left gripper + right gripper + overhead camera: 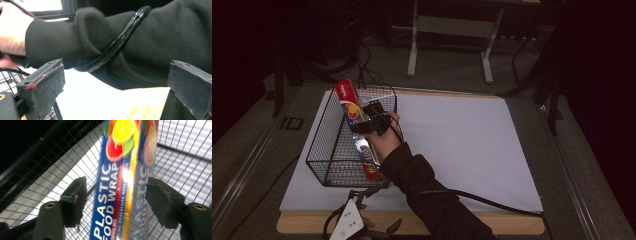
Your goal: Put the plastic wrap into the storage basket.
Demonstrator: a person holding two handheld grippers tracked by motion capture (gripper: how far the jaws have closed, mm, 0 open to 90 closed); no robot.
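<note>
a: right, the long blue and red plastic food wrap box (357,127) leans inside the black wire mesh basket (324,145), one end up over the far rim, the other down near the front corner.

b: and the right gripper (371,121)?

a: over the basket, jaws spread to either side of the box with a gap on both sides, gripping nothing. in the right gripper view the box (122,185) sits between them, a bit off centre toward the right jaw.

b: so my guess is it's either about to grasp or has just let go?

a: can't tell which. if grasping, centre the jaws across the narrow faces and close squarely, since glossy card will likely slip if pinched on an edge.

b: what's in the way?

a: the mesh walls close by, and the cable (482,200) trailing along the dark sleeve (427,190). the left gripper (362,222) waits at the near table edge, jaws wide apart and empty, just below the basket's front corner. the white table cover (462,145) is bare to the right.
</note>
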